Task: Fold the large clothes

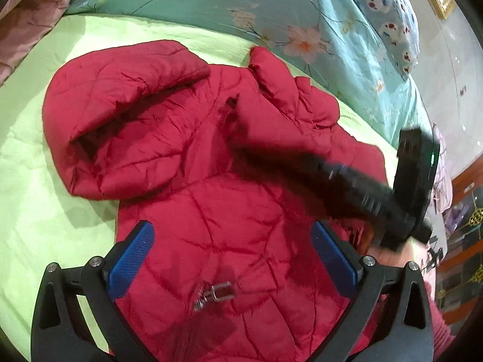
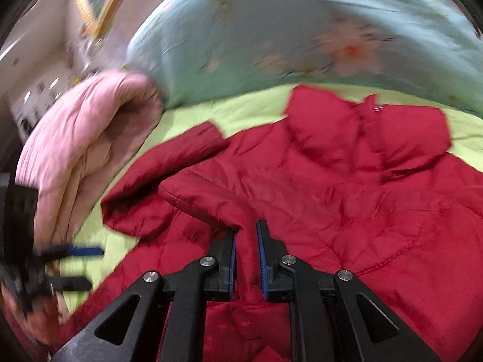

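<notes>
We work on a lime-green bed sheet [image 1: 27,181], with a floral turquoise quilt [image 1: 241,3] banked along its far edge and a rolled pink blanket [image 2: 78,138] at one end. Spread across the sheet lies the red padded jacket [image 1: 211,181], the one garment this task concerns, its body flat beneath both cameras.

We judge the step in hand to be the sleeve folds. One sleeve [image 1: 126,90] already lies doubled over the chest. The other sleeve [image 2: 211,199] is in our right gripper [image 2: 246,259]: its blue pads stand close together, nipping a ridge of red fabric between them. Our left gripper [image 1: 232,259] hovers above the lower body of the jacket with its fingers spread wide and nothing in them (a small metal zip pull [image 1: 215,295] lies on the cloth between them).

The next move, as we read it, calls for carrying the pinched sleeve across the chest and laying it flat, with the left gripper free to press the body down so that the slippery padded shell does not drag along. After that would come the fold of hem toward collar.

The right wrist view is blurred by motion, so fine detail there is uncertain. We can read no brand, label or writing on the jacket or bedding in either view.
</notes>
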Tool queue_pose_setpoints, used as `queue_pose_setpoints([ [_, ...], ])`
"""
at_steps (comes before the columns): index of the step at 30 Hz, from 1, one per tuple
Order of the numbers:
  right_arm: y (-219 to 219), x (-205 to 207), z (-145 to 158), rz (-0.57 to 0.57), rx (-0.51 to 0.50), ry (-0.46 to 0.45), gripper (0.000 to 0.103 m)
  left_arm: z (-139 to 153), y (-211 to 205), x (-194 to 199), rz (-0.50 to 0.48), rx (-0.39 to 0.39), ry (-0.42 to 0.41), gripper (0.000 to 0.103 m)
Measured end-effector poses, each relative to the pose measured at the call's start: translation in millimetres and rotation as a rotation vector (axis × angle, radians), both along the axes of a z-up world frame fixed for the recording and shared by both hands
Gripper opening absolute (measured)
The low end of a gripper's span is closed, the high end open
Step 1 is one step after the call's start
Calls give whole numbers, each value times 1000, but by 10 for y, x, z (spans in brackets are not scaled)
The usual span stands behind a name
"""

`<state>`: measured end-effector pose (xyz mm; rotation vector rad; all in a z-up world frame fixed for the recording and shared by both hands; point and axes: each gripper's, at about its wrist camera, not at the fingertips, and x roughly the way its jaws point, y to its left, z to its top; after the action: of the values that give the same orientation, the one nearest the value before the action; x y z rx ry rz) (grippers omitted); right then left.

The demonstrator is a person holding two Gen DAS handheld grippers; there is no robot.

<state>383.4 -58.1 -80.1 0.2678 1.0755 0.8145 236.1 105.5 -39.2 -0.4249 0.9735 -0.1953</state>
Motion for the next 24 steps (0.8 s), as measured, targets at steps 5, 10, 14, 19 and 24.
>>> queue_pose_setpoints([
  [5,217,-207,-71,98,-100,-15,58,-99,39,264,-12,-51,25,103],
  [10,131,-380,-10,108,-99,-28,74,-157,-21,607,-41,-58,42,103],
  [14,-63,-503,71,82,-96,-28,74,-275,-141,941,-84,-71,72,103],
  [19,-495,-559,186,1,-98,-17,73,-330,-298,1126,-115,-43,58,44],
  [24,-1074,-530,353,-168,-79,-22,73,-176,-243,1035,-87,19,-30,12],
])
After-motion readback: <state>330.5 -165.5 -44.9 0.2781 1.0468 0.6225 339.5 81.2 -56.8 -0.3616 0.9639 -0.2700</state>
